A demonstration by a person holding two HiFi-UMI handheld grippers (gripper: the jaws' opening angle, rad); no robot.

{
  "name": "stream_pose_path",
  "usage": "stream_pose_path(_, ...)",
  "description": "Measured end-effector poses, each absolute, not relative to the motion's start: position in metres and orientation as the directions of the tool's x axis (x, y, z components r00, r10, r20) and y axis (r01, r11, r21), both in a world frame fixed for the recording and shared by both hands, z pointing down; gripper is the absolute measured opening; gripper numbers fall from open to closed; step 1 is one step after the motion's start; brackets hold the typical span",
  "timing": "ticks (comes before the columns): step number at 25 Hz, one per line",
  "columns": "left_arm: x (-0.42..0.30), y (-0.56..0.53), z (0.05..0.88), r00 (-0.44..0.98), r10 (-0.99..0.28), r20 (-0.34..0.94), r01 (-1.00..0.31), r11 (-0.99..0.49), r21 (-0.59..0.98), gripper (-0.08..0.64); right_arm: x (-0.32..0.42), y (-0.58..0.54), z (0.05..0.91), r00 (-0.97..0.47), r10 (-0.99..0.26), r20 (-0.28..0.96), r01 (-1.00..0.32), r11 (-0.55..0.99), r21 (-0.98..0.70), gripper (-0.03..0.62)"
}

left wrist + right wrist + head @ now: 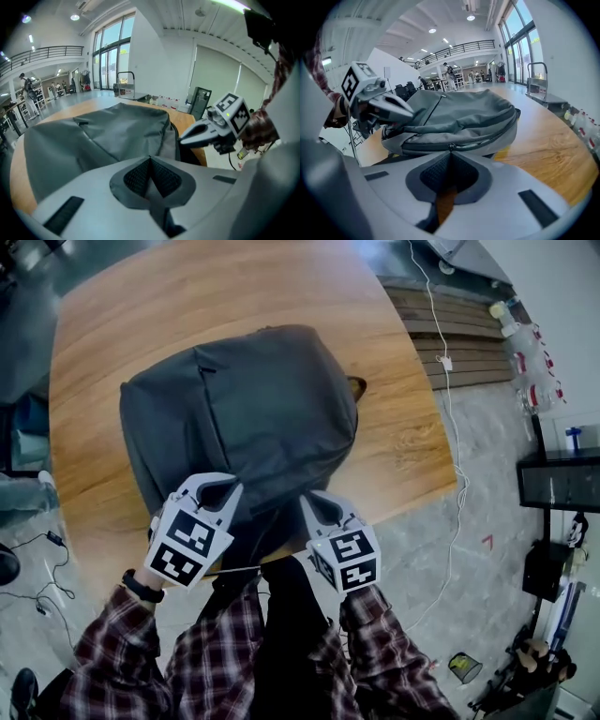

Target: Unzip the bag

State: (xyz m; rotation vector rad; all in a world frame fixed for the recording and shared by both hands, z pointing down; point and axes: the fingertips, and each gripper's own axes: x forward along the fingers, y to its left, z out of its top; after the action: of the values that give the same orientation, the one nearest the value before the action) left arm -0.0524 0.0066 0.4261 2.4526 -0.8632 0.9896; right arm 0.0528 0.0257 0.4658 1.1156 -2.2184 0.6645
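bag, grey, lying flat on wooden desk. left tool: jaws closed together over bag's near edge, holding nothing visible. right tool: jaws pinched on zipper pull.

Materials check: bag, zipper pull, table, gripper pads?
bag: grey woven synthetic, probably nylon or polyester; matte, soft creases, stitched seams.
zipper pull, at the right gripper's shut tips: small, dark, probably metal.
table: wood or wood veneer; visible grain, light sheen, so likely sealed.
gripper pads: dark, fine grid texture; looks like rubber, though textured plastic is possible.
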Motion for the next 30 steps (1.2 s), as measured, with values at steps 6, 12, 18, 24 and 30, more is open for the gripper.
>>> stream_pose_path(6, -0.068, 0.04, 0.462, 0.519, -0.4, 0.755, -0.713, -0.69, 0.124, 0.006, 0.062, 0.001, 0.471, -0.466, -0.552, 0.692, -0.827, 0.55, -0.118, 0.017)
stream_pose_path(12, -0.062, 0.032, 0.473, 0.549, -0.457, 0.7, -0.767, -0.608, 0.205, 0.006, 0.066, 0.001, 0.472, -0.433, -0.563, 0.704, -0.853, 0.507, -0.119, 0.017)
stream_pose_path(18, -0.063, 0.033, 0.477, 0.539, -0.478, 0.693, -0.779, -0.595, 0.196, 0.006, 0.029, 0.025, 0.473, -0.461, -0.527, 0.713, -0.829, 0.542, -0.136, 0.017)
stream_pose_path(24, -0.065, 0.028, 0.482, 0.535, -0.481, 0.695, -0.782, -0.592, 0.192, 0.008, -0.011, 0.042, 0.479, -0.49, -0.478, 0.729, -0.779, 0.615, -0.12, 0.017)
stream_pose_path(30, -0.065, 0.027, 0.484, 0.533, -0.486, 0.692, -0.777, -0.605, 0.173, 0.006, -0.021, 0.049, 0.484, -0.516, -0.407, 0.754, -0.736, 0.661, -0.146, 0.017)
